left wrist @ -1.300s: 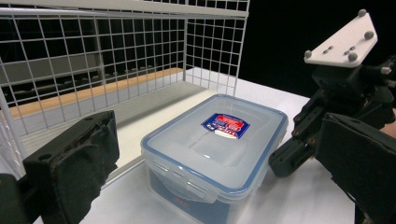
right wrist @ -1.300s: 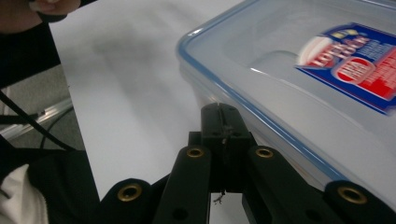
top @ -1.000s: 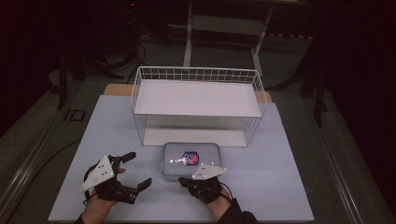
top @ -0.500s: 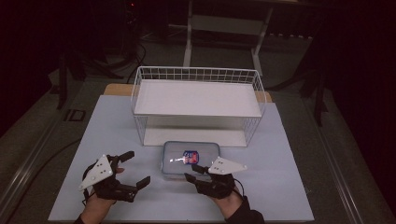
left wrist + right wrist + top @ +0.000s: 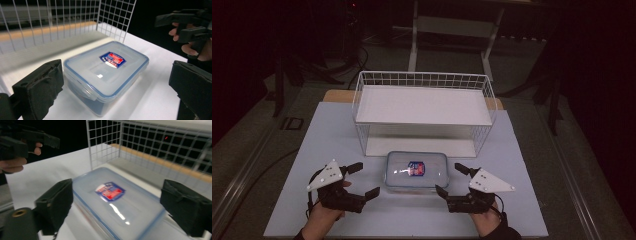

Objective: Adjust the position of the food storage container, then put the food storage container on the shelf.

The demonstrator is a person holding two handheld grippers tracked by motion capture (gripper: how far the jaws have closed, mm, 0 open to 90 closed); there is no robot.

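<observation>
A clear rectangular plastic box with a blue-rimmed lid (image 5: 417, 171) lies on the white table (image 5: 522, 150), at 6 o'clock from the white wire rack (image 5: 424, 107). Left gripper (image 5: 363, 180) at its 9 o'clock and right gripper (image 5: 453, 179) at its 3 o'clock both stand with jaws apart; the right's have just been opening, clear of the box.

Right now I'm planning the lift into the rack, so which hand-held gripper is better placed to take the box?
Neither clearly. The left hand-held gripper and right hand-held gripper flank the lidded box, both open, both apart from it. A two-sided lift probably suits best.
</observation>
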